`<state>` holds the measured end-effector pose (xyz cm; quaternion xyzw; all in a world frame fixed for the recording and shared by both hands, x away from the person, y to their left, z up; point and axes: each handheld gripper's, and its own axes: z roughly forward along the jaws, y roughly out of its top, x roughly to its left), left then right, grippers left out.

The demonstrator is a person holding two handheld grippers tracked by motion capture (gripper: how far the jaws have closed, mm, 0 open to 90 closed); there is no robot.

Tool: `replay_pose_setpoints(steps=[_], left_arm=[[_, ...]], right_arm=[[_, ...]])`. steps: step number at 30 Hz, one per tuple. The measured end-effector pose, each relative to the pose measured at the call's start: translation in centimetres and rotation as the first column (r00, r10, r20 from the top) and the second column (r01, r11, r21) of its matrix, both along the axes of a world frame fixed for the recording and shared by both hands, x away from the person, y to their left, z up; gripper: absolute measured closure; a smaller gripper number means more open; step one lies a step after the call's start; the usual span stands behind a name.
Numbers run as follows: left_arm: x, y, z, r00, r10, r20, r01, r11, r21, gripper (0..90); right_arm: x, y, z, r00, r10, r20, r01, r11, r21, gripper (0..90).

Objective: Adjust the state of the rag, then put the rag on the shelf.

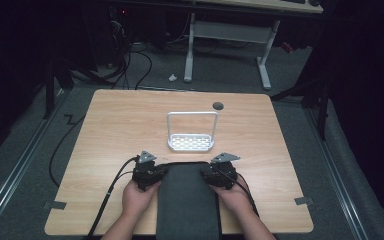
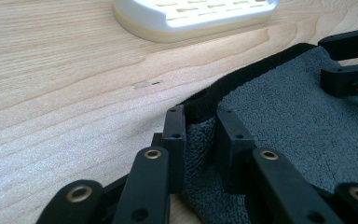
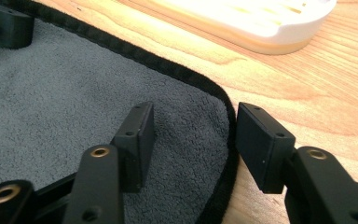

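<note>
Nearest the high camera, your two forearms enter from the bottom edge, cut off below the wrists, and between them a dark grey cloth [image 1: 187, 200] lies flat on the wooden table [image 1: 110, 130], its near end running out of frame. Your left hand [image 1: 139, 197] holds the left gripper [image 1: 149, 172] at the cloth's far left corner; your right hand [image 1: 232, 196] holds the right gripper [image 1: 219, 172] at the far right corner. From above, each gripper's body hides its jaws, so the grip cannot be judged there.

In the left gripper view, the jaws stand narrow with a raised fold of the cloth [image 2: 200, 140] pinched between the pads; the bound black hem curls up just behind them. The right gripper [image 2: 349, 60] appears at the upper right edge, partly cut off, over the cloth.

In the right gripper view, the jaws stand well apart astride the rounded corner of the cloth [image 3: 186, 130], one pad over the pile and the other over bare wood just beside the hem; neither presses on it.

Beyond the cloth, near but apart, sits a white slotted tray [image 1: 191, 144] with a tall hoop handle; both gripper views crop it to its base. Farther off, a round grommet [image 1: 218, 105] marks the table's far edge, and the floor beyond is too dark to read.
</note>
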<state>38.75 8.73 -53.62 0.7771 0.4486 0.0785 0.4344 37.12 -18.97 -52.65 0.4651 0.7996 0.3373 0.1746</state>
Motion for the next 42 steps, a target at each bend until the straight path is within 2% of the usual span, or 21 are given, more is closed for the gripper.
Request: replay_pose_setpoints(steps=[6, 9, 14, 22, 30, 32, 38, 42], left_arm=[[0.0, 0.0, 0.0, 1.0000, -0.001, -0.002, 0.001, 1.0000, -0.004, 74.9], [0.0, 0.1, 0.0, 1.0000, -0.003, -0.004, 0.003, 1.0000, -0.006, 75.0], [0.0, 0.1, 0.0, 1.0000, -0.005, -0.006, 0.005, 0.9999, -0.009, 75.3], [-0.1, 0.4, 0.0, 0.9999, -0.009, -0.005, 0.009, 0.9993, -0.035, 79.1], [-0.7, 0.6, 0.3, 0.9984, -0.010, 0.056, 0.012, 0.9988, -0.047, 83.0], [-0.7, 0.6, 0.4, 0.9981, -0.013, 0.060, 0.016, 0.9986, -0.051, 83.5], [-0.9, 0.7, 0.8, 0.9978, -0.004, 0.066, 0.008, 0.9982, -0.059, 83.7], [-1.2, 0.5, 1.5, 0.9943, 0.004, 0.107, 0.003, 0.9974, -0.072, 83.9]], right_arm=[[-0.5, 0.5, -0.1, 0.9997, 0.023, -0.001, -0.022, 0.9991, 0.035, 74.5], [-0.6, 0.4, -0.2, 0.9995, 0.031, 0.002, -0.032, 0.9985, 0.044, 77.1], [-0.8, 0.5, -0.1, 0.9993, 0.035, 0.015, -0.036, 0.9988, 0.033, 77.9], [-2.0, 0.4, 0.5, 0.9952, 0.021, 0.096, -0.024, 0.9989, 0.039, 77.9], [-2.1, 0.5, 0.6, 0.9928, 0.021, 0.118, -0.026, 0.9987, 0.044, 78.1], [-2.1, 0.6, 0.6, 0.9916, 0.026, 0.127, -0.031, 0.9989, 0.036, 78.2], [-2.3, 0.5, 0.9, 0.9905, 0.020, 0.136, -0.028, 0.9982, 0.053, 78.2], [-2.3, 0.5, 1.3, 0.9881, 0.021, 0.152, -0.029, 0.9983, 0.051, 78.2]])
